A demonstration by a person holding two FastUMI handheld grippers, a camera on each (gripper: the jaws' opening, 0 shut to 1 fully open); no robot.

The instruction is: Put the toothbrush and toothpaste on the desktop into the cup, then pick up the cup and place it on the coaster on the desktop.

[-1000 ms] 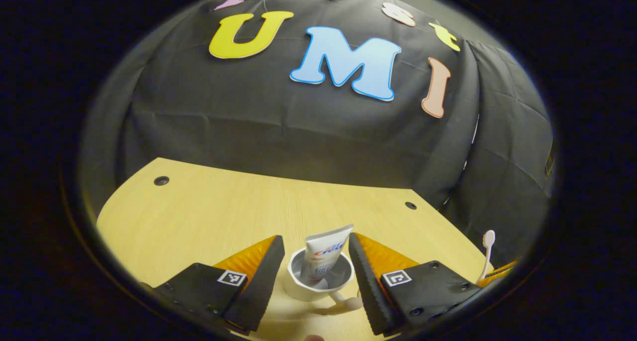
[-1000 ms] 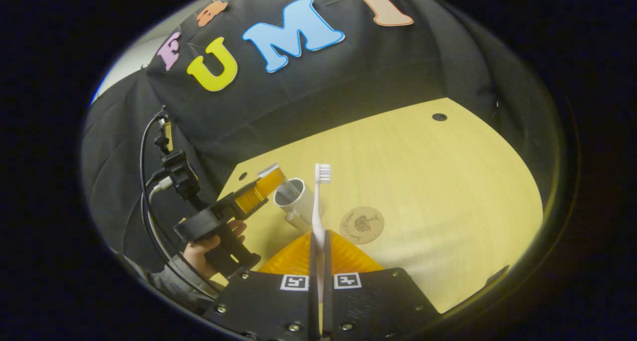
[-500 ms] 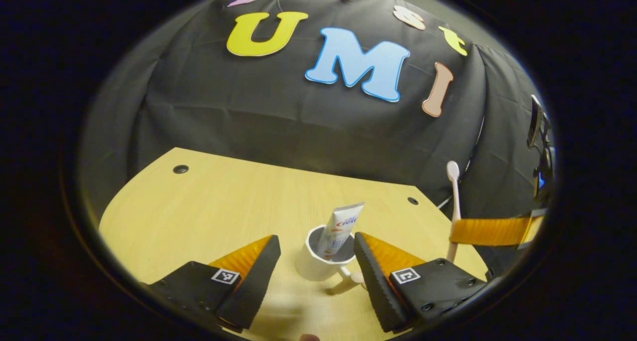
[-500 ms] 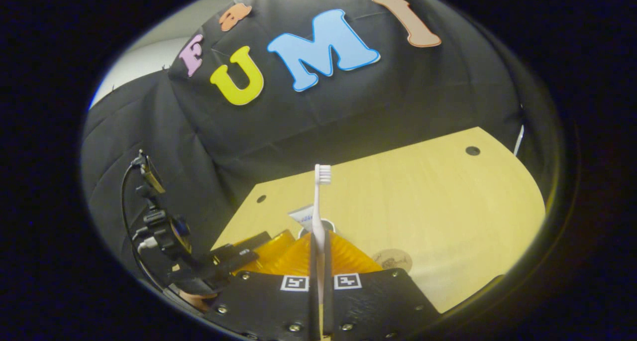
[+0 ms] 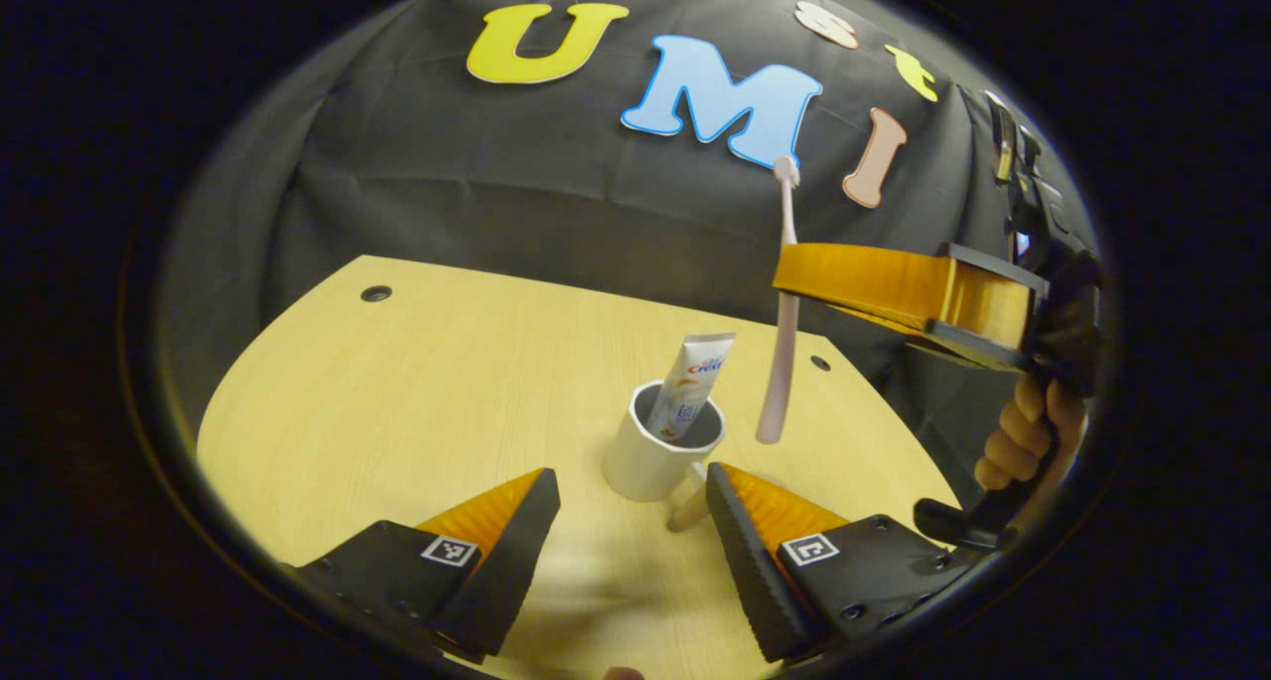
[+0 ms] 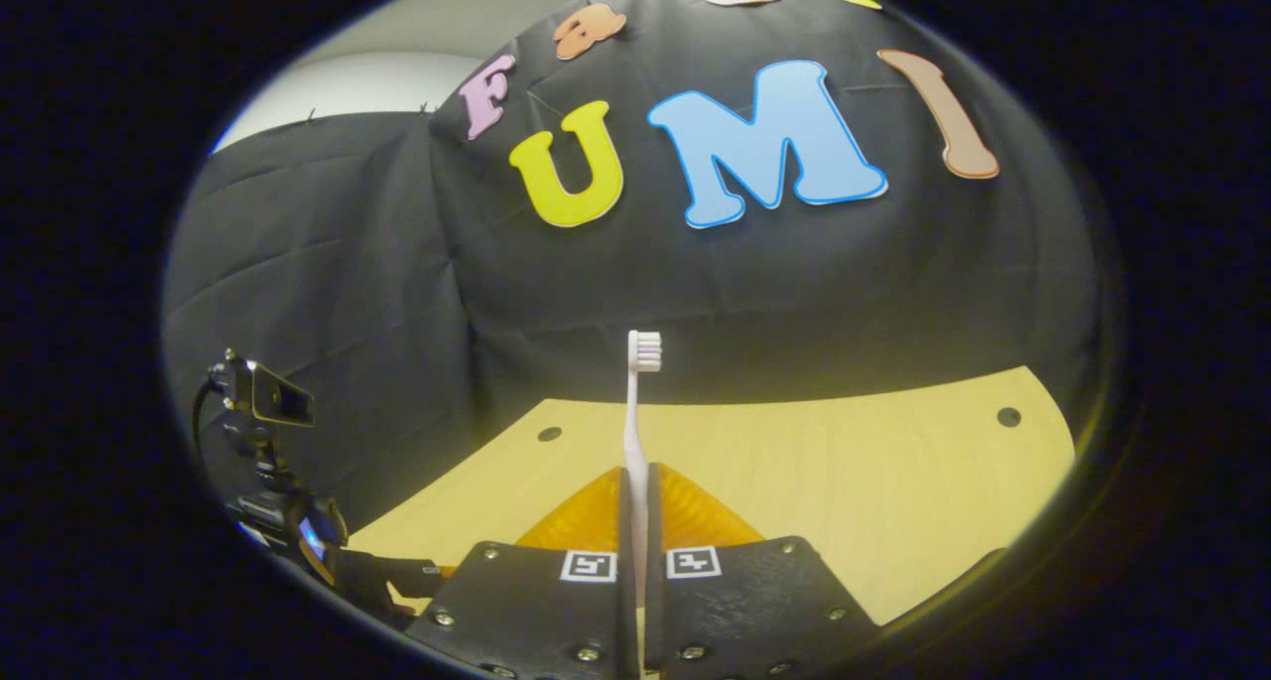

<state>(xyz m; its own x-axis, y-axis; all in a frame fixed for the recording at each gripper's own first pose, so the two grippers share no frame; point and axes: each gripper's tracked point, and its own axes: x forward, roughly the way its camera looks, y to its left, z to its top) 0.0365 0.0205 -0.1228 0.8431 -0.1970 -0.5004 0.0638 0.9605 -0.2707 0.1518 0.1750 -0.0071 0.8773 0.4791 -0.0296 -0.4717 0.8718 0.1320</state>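
We see the left gripper (image 5: 629,521) low over the desk (image 5: 417,392) with its jaws spread wide, gripping nothing; the ribbed fingers (image 5: 740,551) flank bare wood short of the cup (image 5: 650,452). The cup is white, round and smooth, standing upright, with the toothpaste (image 5: 690,382) leaning inside it, crimped end up. The right gripper (image 6: 635,521) has its jaws pressed narrow on the toothbrush (image 6: 635,412), a slim pale handle held upright, bristles on top. In the left gripper view the toothbrush (image 5: 779,303) hangs just right of the cup, its lower end near the rim, apart from it. The desk is pale wood grain with small dark holes.
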